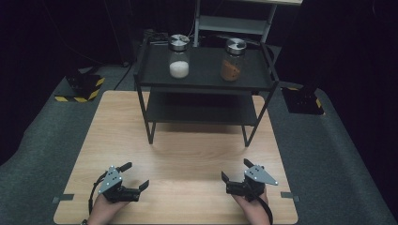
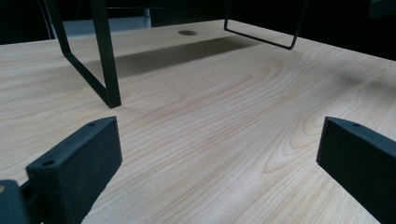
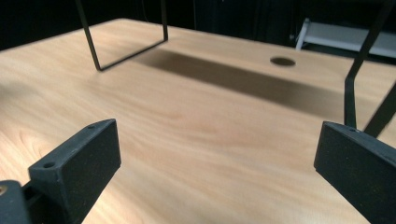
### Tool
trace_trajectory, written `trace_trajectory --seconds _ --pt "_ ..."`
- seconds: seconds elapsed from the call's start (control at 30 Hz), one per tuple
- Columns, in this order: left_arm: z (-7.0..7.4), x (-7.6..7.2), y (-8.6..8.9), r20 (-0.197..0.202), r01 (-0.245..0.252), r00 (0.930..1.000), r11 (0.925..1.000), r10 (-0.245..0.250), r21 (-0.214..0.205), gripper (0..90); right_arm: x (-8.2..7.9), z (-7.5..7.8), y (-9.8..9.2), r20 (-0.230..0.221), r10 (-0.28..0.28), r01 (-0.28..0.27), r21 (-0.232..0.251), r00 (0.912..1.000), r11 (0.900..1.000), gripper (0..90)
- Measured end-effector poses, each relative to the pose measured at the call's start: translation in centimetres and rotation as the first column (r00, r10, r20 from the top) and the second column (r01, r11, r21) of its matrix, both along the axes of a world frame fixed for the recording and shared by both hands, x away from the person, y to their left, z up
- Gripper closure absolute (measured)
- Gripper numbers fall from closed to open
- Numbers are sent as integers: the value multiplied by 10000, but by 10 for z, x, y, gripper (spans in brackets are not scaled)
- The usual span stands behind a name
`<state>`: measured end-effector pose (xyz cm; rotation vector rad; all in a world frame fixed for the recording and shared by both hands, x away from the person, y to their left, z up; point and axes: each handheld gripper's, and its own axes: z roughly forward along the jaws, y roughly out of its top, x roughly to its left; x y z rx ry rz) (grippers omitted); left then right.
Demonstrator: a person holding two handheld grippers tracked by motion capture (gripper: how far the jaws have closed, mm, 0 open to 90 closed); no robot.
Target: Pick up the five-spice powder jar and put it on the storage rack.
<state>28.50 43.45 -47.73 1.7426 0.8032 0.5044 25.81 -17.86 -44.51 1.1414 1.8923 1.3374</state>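
My left gripper (image 1: pixel 134 176) and right gripper (image 1: pixel 235 169) fingers wide, empty, low on the tabletop (image 1: pixel 187 159) before the rack (image 1: pixel 205 75), white jar (image 1: pixel 179 56) and brown jar (image 1: pixel 233 60) on top.

Two clear glass jars with silver metal lids, upright on the top tier of a black two-tier shelf (image 1: pixel 206 84) at the far end of the wooden table (image 1: pixel 187 159). Left jar (image 1: pixel 179 56) part-filled with white grains; right jar (image 1: pixel 233 59) part-filled with orange-brown powder. Well apart, both closed, neither touched.
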Motion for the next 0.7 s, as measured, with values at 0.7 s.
trace_trajectory --seconds 0.7 --pt "3 -1 -3 69 91 9999 9994 -93 336 3 -17 -20 5 -534 -725 647 -1352 9959 9887 6"
